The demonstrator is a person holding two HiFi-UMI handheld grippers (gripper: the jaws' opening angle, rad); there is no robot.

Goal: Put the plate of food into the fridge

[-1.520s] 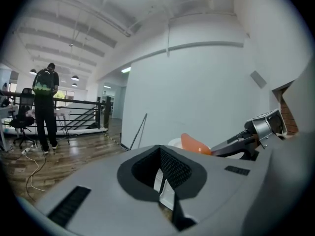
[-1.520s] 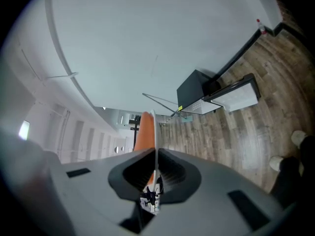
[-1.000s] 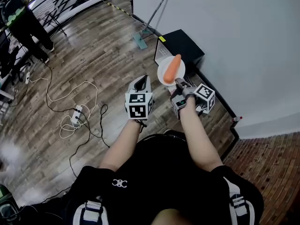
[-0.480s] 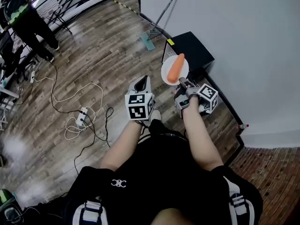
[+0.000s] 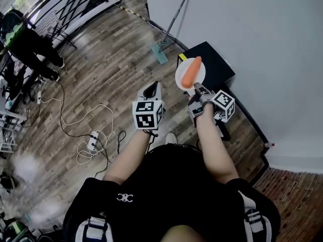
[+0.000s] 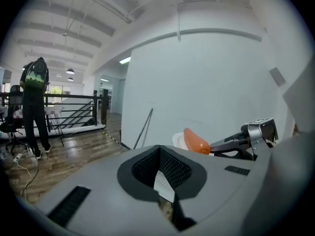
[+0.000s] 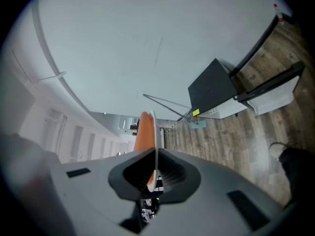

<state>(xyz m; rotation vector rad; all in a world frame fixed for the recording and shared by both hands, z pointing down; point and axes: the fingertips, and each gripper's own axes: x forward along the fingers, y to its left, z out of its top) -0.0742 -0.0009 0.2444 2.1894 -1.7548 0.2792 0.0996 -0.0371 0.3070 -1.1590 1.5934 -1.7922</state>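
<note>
Bright, even indoor light; ceiling lamps glow far off; wooden floor shows pale sheen; both gripper views bulge fisheye, corners black; left gripper blurs close to lens

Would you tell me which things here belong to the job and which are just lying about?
Job: plate, carrot, right gripper holding the plate, black fridge.
Lying about: mop, power strip; a person stands nearby.

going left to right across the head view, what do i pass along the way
standing person → power strip → left hand-held gripper → plate holding a carrot
</note>
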